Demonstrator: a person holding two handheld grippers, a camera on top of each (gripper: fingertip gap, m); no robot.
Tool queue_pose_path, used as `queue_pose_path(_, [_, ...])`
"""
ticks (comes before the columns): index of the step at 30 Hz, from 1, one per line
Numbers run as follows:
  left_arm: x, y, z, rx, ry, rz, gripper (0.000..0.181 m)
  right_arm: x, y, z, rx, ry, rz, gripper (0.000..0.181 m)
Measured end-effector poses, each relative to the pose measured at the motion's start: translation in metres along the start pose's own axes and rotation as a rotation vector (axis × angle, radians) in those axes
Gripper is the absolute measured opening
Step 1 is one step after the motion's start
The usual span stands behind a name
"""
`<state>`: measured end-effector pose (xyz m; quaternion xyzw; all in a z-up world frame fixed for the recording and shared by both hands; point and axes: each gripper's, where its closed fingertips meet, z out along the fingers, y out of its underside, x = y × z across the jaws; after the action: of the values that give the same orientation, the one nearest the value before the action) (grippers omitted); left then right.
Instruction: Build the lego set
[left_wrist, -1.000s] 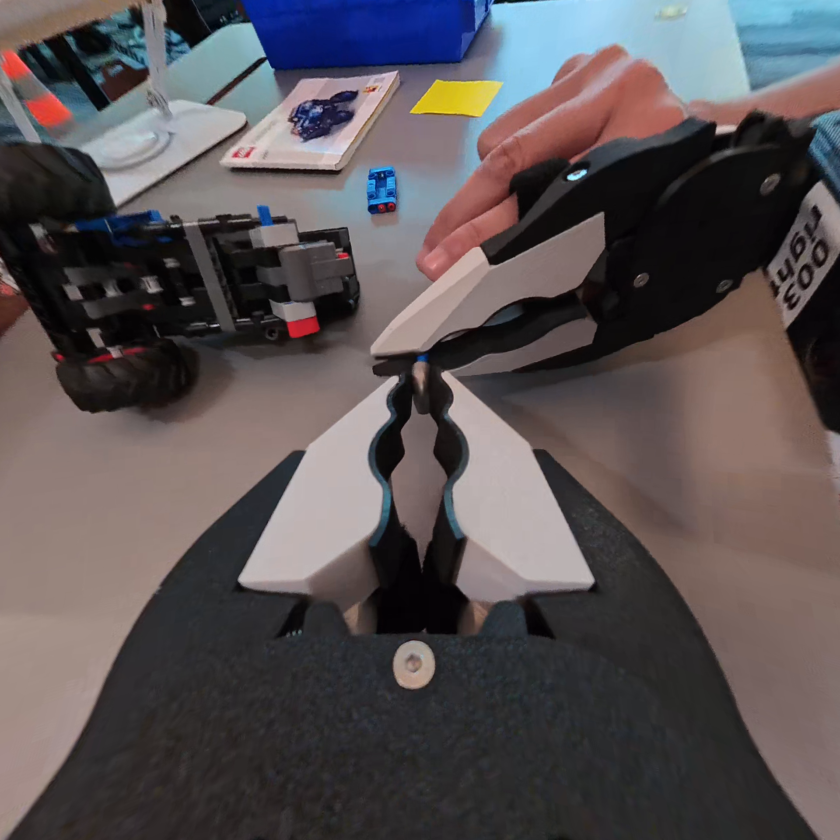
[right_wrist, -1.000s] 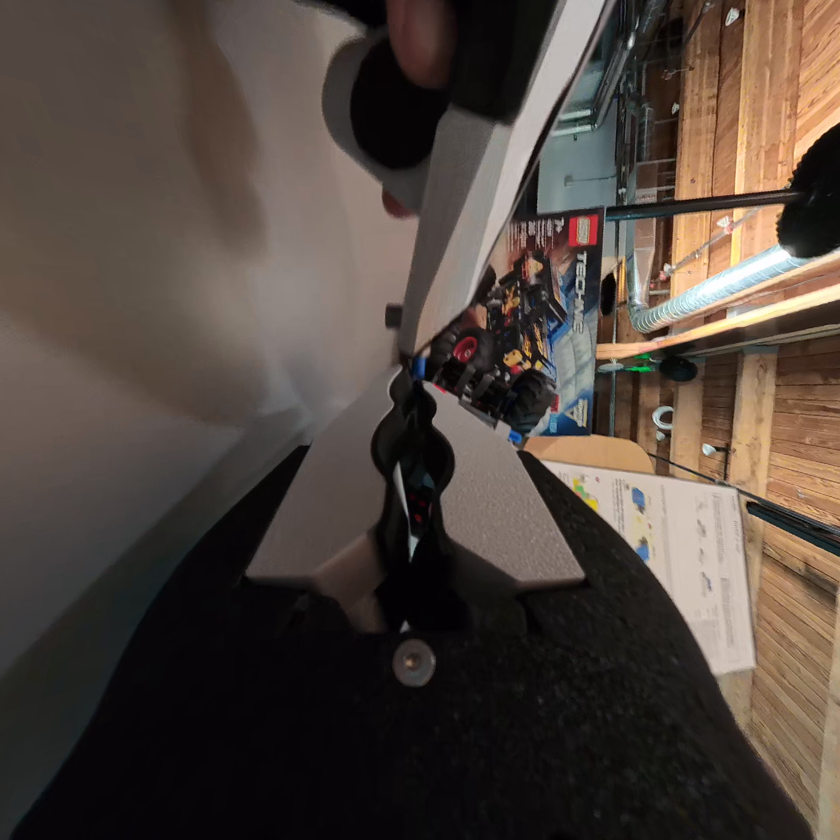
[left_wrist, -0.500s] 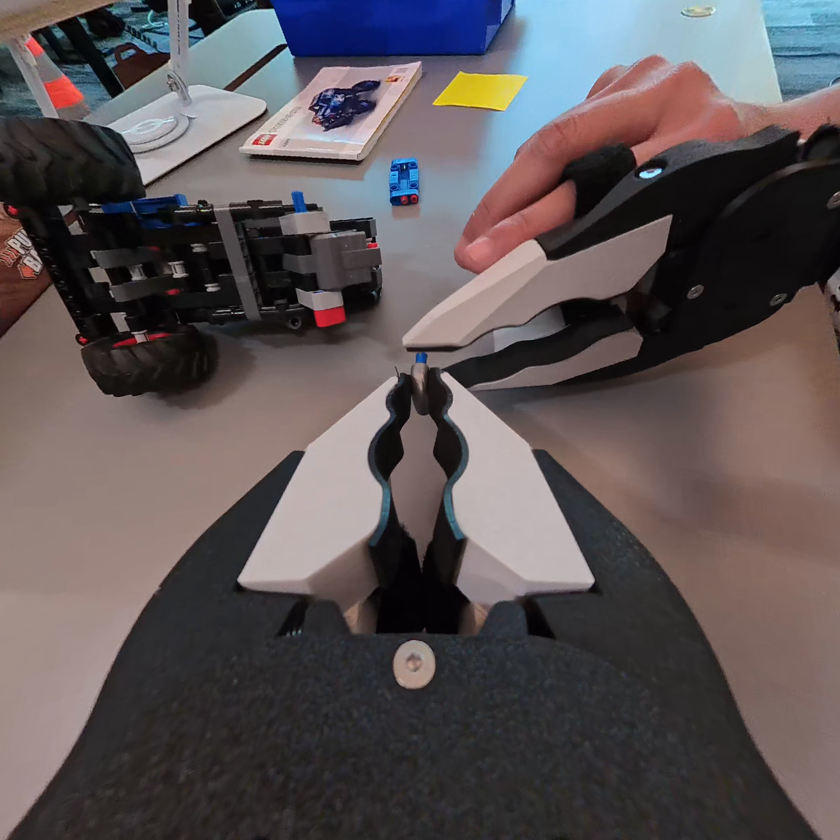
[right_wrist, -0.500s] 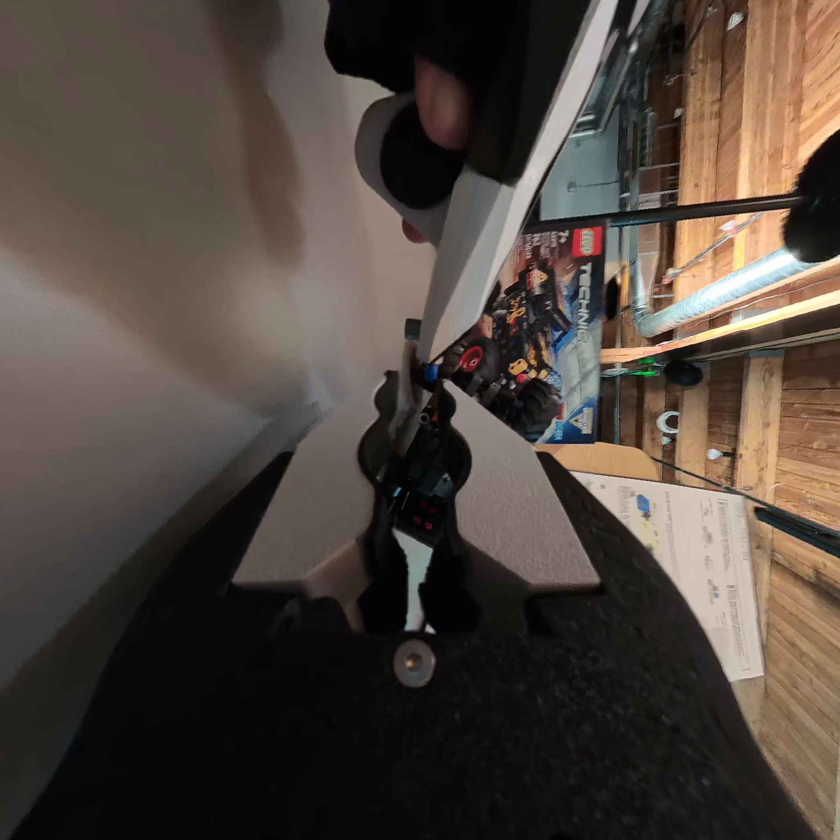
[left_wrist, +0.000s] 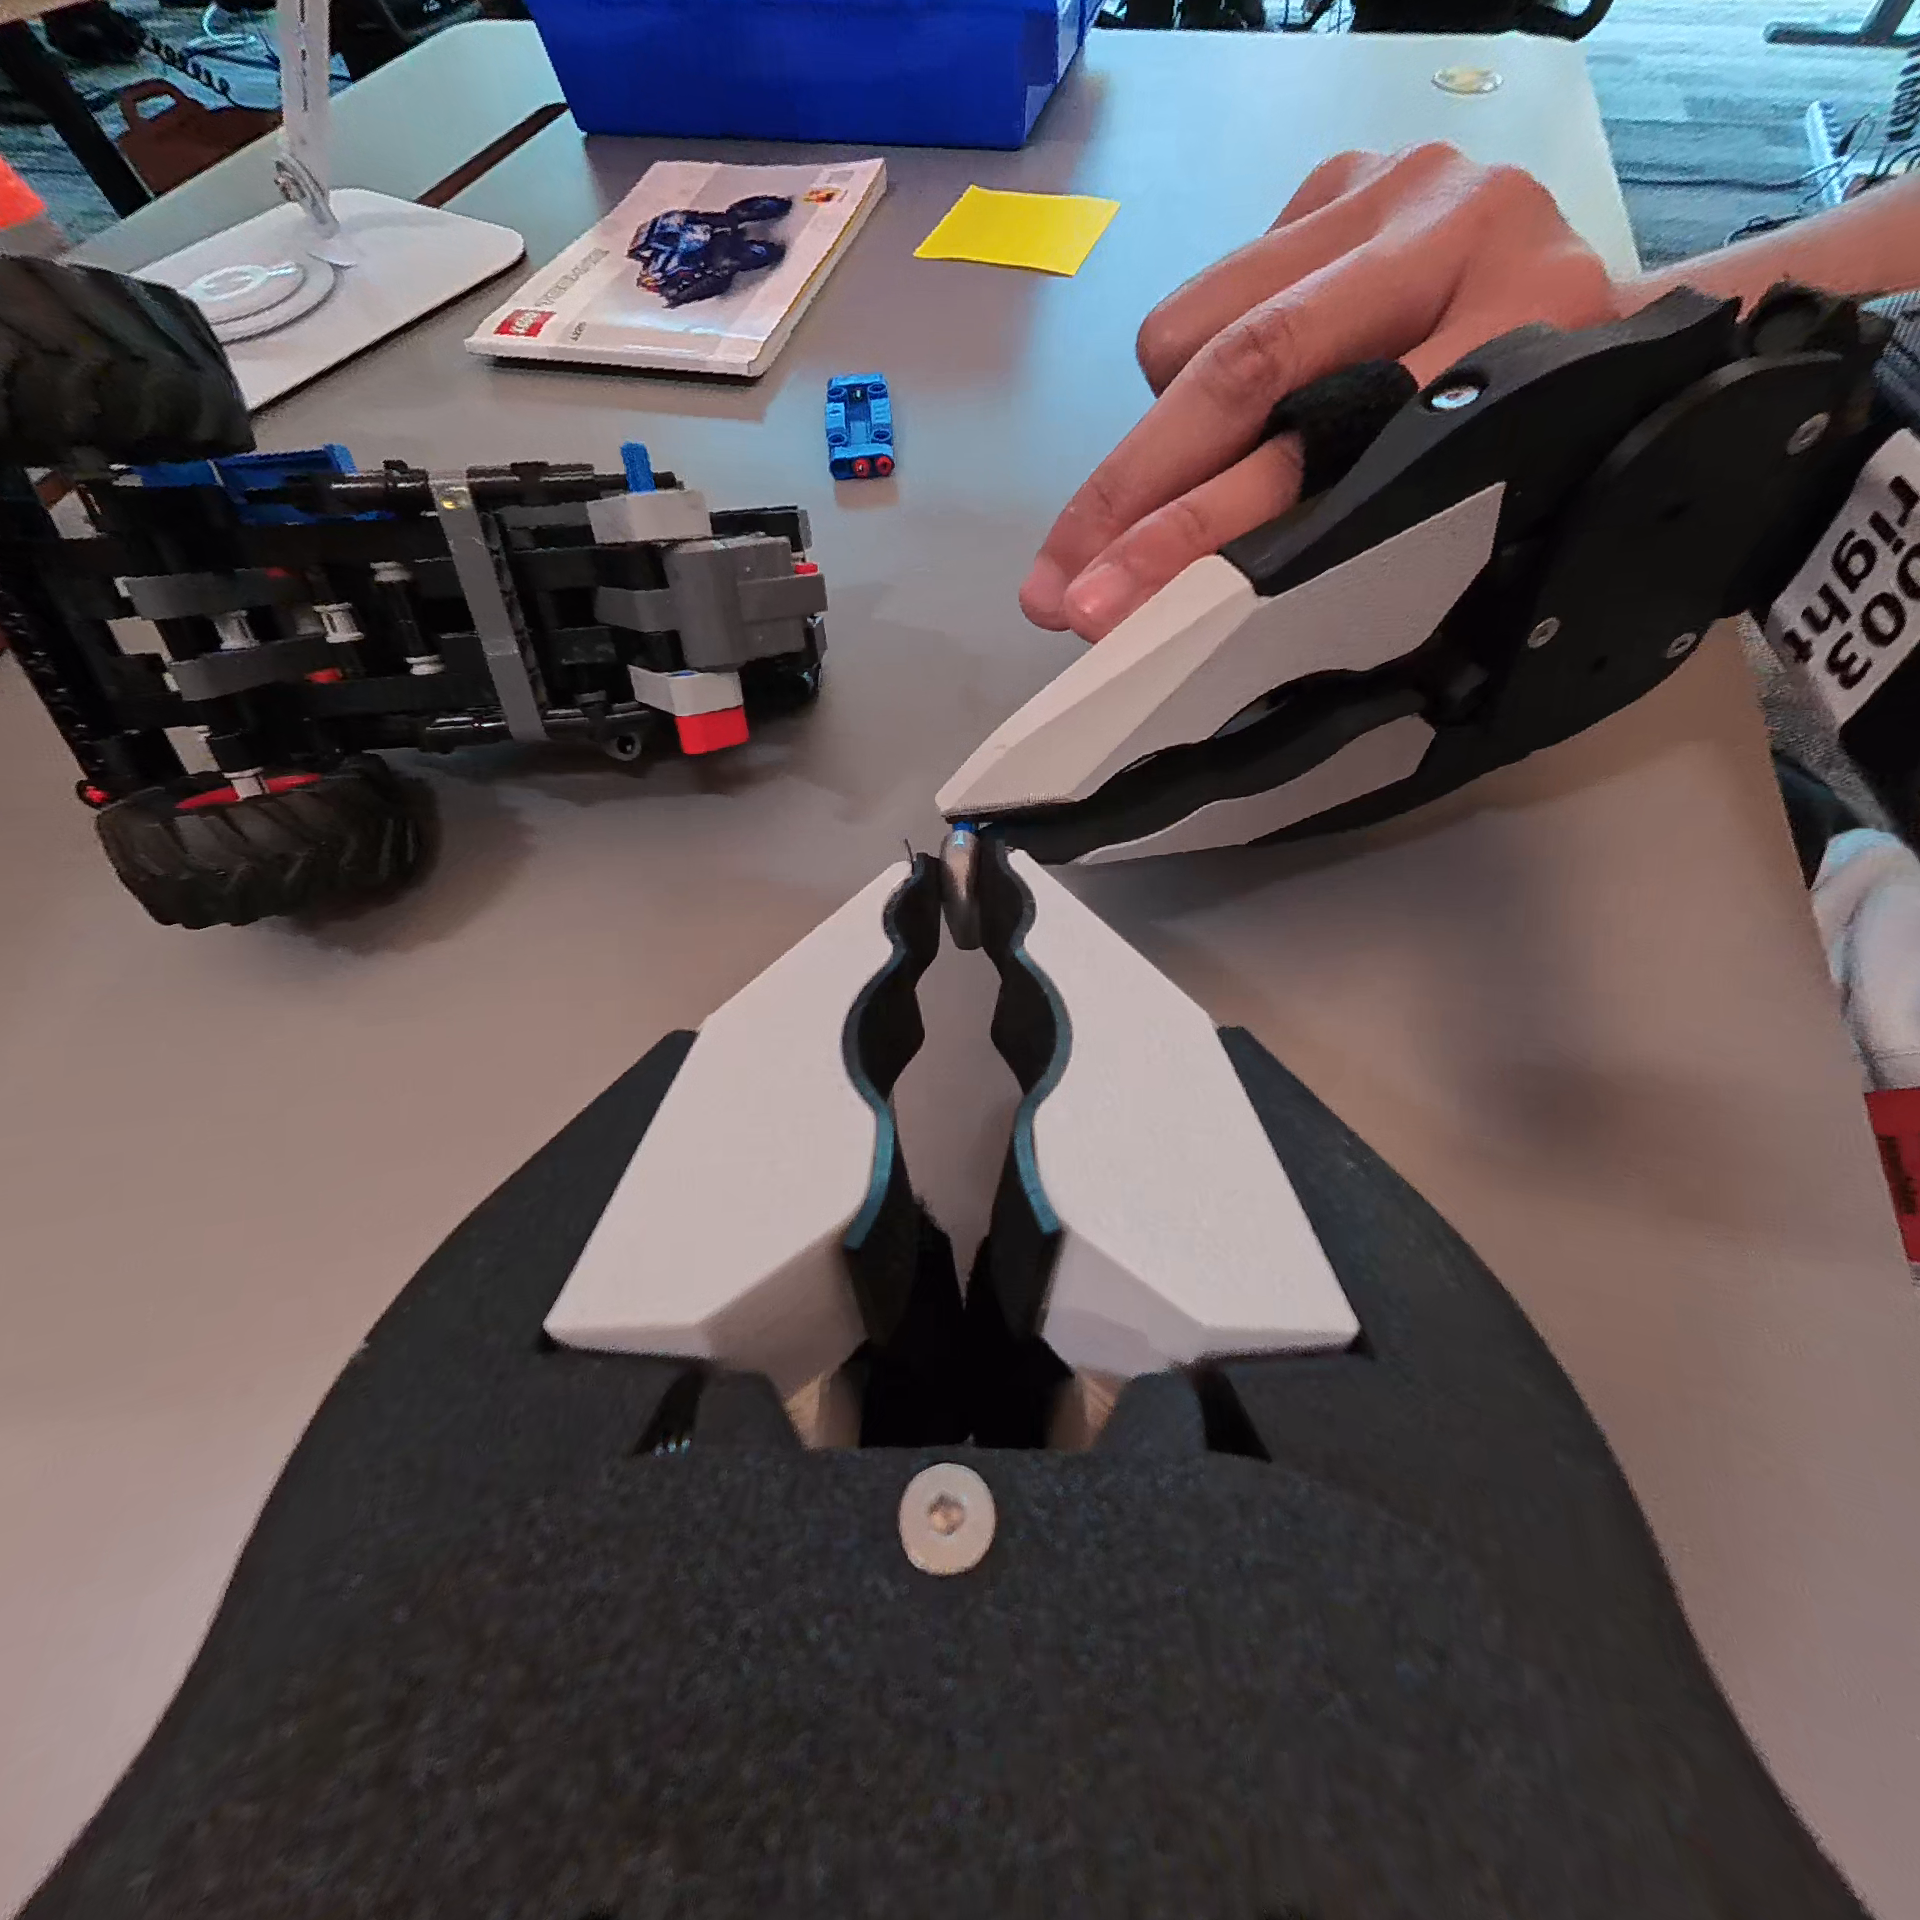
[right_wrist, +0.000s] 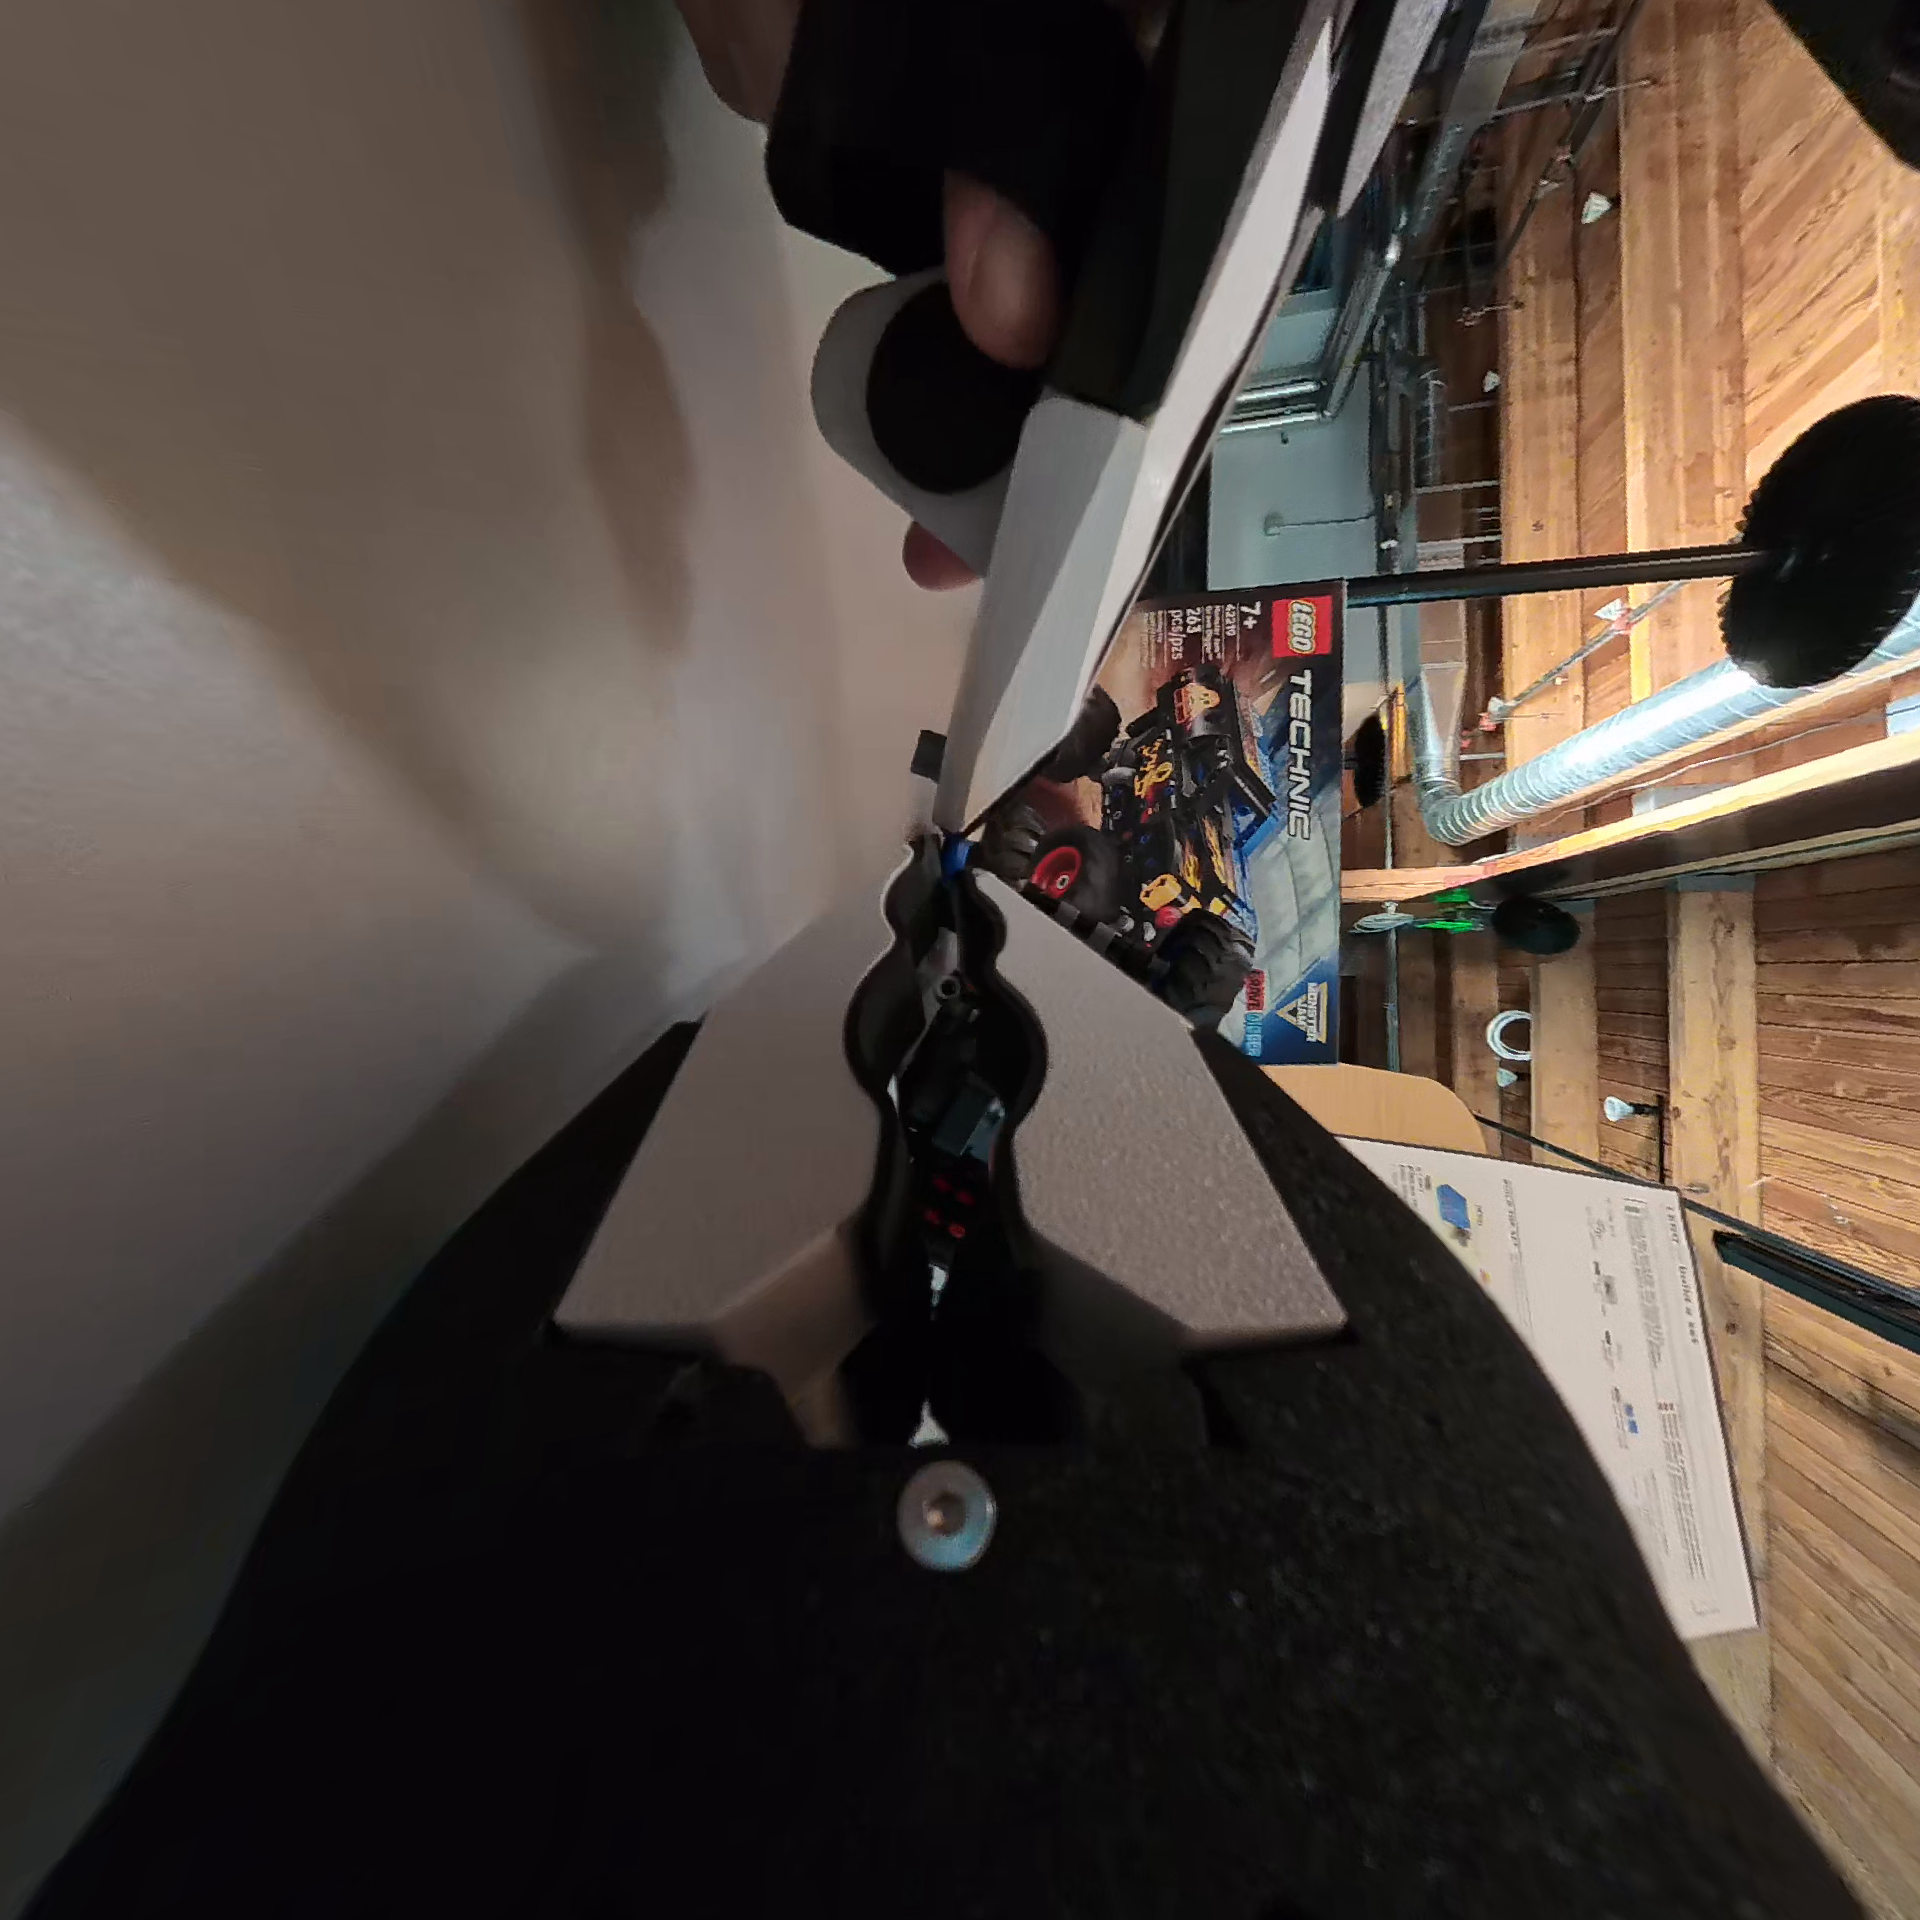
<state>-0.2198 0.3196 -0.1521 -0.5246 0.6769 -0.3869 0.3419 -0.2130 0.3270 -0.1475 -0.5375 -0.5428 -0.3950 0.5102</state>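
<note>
My left gripper (left_wrist: 961, 878) is shut on a small grey toy part (left_wrist: 961, 899) with a short blue pin (left_wrist: 964, 828) sticking out past its tips, held just above the grey table (left_wrist: 1455, 1039). My right gripper (left_wrist: 985, 826), held by a hand (left_wrist: 1299, 343), comes in from the right with its tips closed around that blue pin. In the right wrist view my right gripper (right_wrist: 943, 868) pinches the blue pin (right_wrist: 956, 854), and a white finger of the left gripper (right_wrist: 1081, 582) reaches down to it.
A part-built black toy truck chassis (left_wrist: 416, 623) with big tyres lies on its side at the left. Behind it are a small blue brick (left_wrist: 860, 424), an instruction booklet (left_wrist: 686, 265), a yellow note (left_wrist: 1018, 229), a blue bin (left_wrist: 821, 62) and a white stand base (left_wrist: 312, 270). The toy's box (right_wrist: 1195, 831) stands beyond. The tips of both grippers are at nearly the same place.
The right gripper opened and drew back slightly half a second ago, and has now come back and closed on the blue pin. The left gripper kept its hold.
</note>
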Motion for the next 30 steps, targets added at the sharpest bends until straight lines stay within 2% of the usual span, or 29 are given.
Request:
queue_pose_path(5, [0.001,-0.001,0.0,0.007,-0.01,0.057,0.007,-0.002,-0.005,0.003,-0.016,0.007,-0.054,0.003])
queue_pose_path(10, [0.001,-0.003,-0.004,0.023,0.036,0.054,0.007,0.0,-0.006,-0.001,0.03,-0.008,-0.015,0.0])
queue_pose_path(13, [-0.011,-0.008,-0.014,0.061,0.031,0.042,0.007,0.0,0.006,-0.005,0.012,-0.017,0.035,0.0])
queue_pose_path(15, [0.0,-0.017,-0.017,0.115,0.111,0.021,0.007,0.007,0.006,-0.005,0.031,-0.023,0.169,0.0])
queue_pose_path(18, [0.018,-0.022,-0.018,0.173,0.185,0.072,0.007,0.008,-0.003,-0.008,0.129,-0.213,0.539,0.003])
queue_pose_path(20, [0.015,-0.025,-0.021,0.202,0.181,0.065,0.007,0.023,-0.009,-0.016,0.23,-0.276,0.752,0.007])
queue_pose_path(22, [0.0,-0.021,-0.02,0.19,0.128,0.07,0.007,0.037,-0.009,-0.025,0.329,-0.351,0.972,0.014])
queue_pose_path(25, [-0.039,-0.002,-0.017,0.084,-0.06,0.1,0.007,0.042,0.001,-0.031,0.373,-0.511,1.211,0.038])
queue_pose_path(26, [-0.053,0.005,-0.016,0.04,-0.122,0.101,0.007,0.043,0.005,-0.031,0.369,-0.55,1.273,0.047])
queue_pose_path(27, [-0.064,0.011,-0.017,0.01,-0.174,0.094,0.007,0.041,0.013,-0.029,0.339,-0.566,1.324,0.049])
queue_pose_path(30, [-0.074,0.021,-0.018,-0.046,-0.197,0.082,0.007,0.032,0.034,-0.018,0.229,-0.589,1.412,0.051])
